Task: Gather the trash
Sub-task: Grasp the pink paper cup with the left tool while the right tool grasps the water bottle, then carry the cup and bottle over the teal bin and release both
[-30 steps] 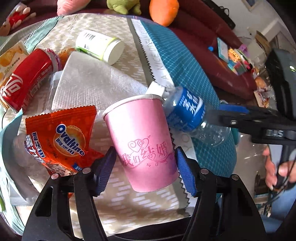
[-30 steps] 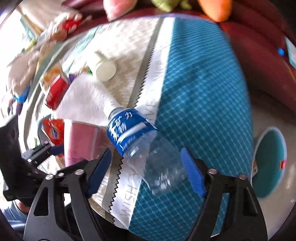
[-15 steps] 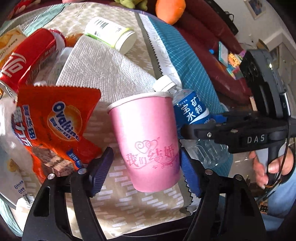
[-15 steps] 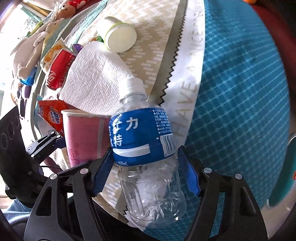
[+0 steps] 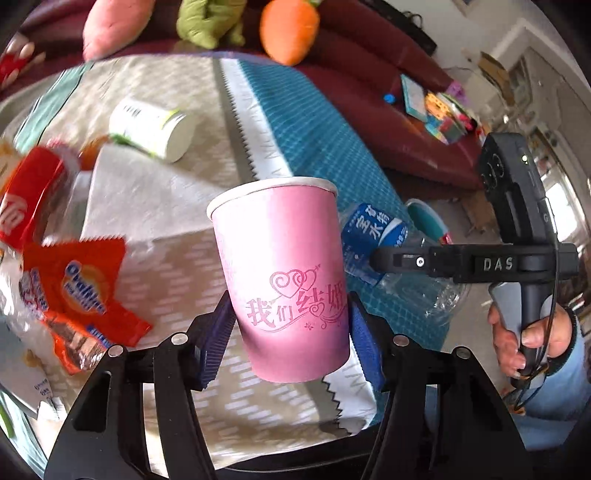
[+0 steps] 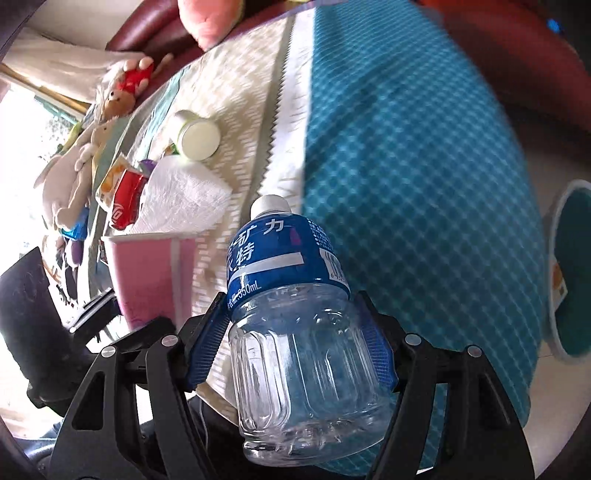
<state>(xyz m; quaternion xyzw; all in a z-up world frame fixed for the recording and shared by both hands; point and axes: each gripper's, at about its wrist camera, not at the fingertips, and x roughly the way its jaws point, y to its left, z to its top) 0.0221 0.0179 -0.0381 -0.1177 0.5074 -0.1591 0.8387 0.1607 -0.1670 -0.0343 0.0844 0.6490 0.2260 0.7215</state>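
Left gripper (image 5: 290, 334) has the pink paper cup (image 5: 282, 273) between its blue pads, jaws closing on the cup's lower half, pads touching both sides; cup upright, rim up, lifted clear of the tablecloth (image 5: 177, 295) near the table's front edge. Right gripper (image 6: 297, 341) is clamped on the clear plastic water bottle (image 6: 295, 325), pads pressing the ribbed body just under the blue label, white cap pointing away from the camera, base toward it; bottle held over the front edge where the teal part of the cloth begins. In the left wrist view the same bottle (image 5: 376, 236) shows just right of the cup, the right gripper's finger across it, and a hand (image 5: 524, 332) on the grey handle below. In the right wrist view the cup (image 6: 147, 273) sits just left of the bottle, close but whether touching cannot be told. Still on the table: orange Ovaltine wrapper (image 5: 83, 291) toward the left front, red cola can (image 5: 27, 199) lying at the left edge, white paper towel (image 5: 147, 199) spread mid-table behind the cup, white jar (image 5: 153, 129) on its side beyond the towel. Plush toys, including an orange carrot (image 5: 290, 31), line the dark red sofa (image 5: 388, 122) past the far edge. A teal round bin (image 6: 572, 269) stands on the floor, right of the table.
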